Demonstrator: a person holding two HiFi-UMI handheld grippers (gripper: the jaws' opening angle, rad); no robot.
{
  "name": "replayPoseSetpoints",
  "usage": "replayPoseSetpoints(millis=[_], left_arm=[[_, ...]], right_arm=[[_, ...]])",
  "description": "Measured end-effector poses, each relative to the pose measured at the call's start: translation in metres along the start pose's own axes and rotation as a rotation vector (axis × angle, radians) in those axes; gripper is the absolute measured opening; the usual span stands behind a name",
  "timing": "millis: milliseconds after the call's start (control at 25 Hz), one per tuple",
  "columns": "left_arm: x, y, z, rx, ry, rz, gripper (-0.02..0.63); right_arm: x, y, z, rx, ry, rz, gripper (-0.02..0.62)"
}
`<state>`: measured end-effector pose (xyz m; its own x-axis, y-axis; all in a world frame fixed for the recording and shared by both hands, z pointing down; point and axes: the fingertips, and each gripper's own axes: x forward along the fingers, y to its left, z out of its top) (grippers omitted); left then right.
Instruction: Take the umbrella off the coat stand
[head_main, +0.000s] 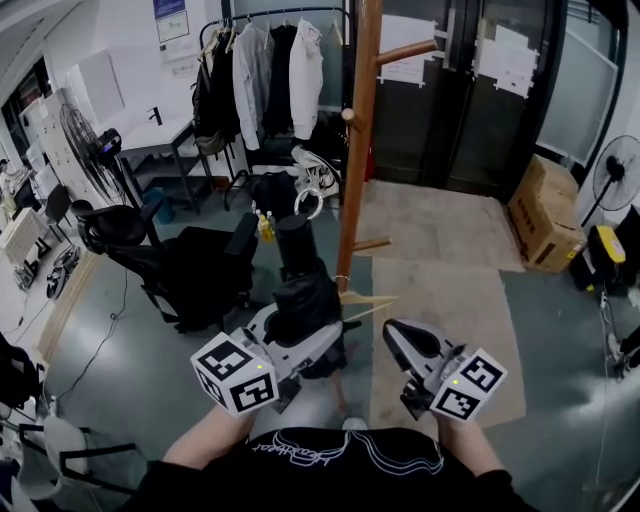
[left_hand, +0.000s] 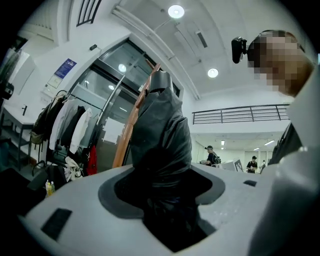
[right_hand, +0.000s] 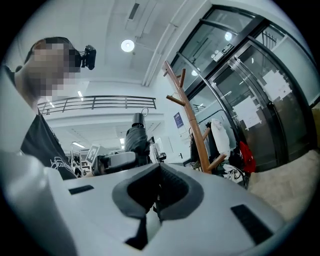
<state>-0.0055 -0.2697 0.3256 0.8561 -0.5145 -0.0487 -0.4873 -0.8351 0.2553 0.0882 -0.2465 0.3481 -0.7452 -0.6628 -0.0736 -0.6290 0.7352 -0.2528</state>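
The folded black umbrella (head_main: 300, 290) stands upright between the jaws of my left gripper (head_main: 315, 342), which is shut on its bundled fabric. It hangs free just left of the wooden coat stand (head_main: 358, 150), clear of the pegs. In the left gripper view the umbrella (left_hand: 162, 130) fills the jaws of the left gripper (left_hand: 162, 195), with the coat stand's pole (left_hand: 127, 135) behind it. My right gripper (head_main: 397, 337) is shut and empty, to the right of the stand's base. The right gripper view shows the right gripper (right_hand: 157, 195) with pads together, and beyond it the umbrella (right_hand: 136, 140) and the coat stand (right_hand: 192, 125).
A black office chair (head_main: 190, 265) stands left of the umbrella. A clothes rack (head_main: 265, 70) with jackets is behind, glass doors (head_main: 470, 90) to the right of it. Cardboard boxes (head_main: 545, 215) and a fan (head_main: 615, 170) sit at far right. A beige mat (head_main: 440, 290) covers the floor.
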Motion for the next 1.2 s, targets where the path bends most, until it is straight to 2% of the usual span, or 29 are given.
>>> replayPoseSetpoints(millis=[400, 680, 1200], left_arm=[[-0.025, -0.014, -0.038, -0.032, 0.064, -0.039, 0.246], [-0.037, -0.019, -0.055, -0.081, 0.085, -0.052, 0.245], [-0.034, -0.023, -0.055, -0.096, 0.093, -0.051, 0.246]], right_arm=[[-0.015, 0.025, -0.014, 0.027, -0.024, -0.060, 0.000], [-0.016, 0.038, -0.018, 0.012, -0.017, -0.069, 0.002], [-0.015, 0.033, -0.020, 0.023, 0.004, -0.057, 0.002]])
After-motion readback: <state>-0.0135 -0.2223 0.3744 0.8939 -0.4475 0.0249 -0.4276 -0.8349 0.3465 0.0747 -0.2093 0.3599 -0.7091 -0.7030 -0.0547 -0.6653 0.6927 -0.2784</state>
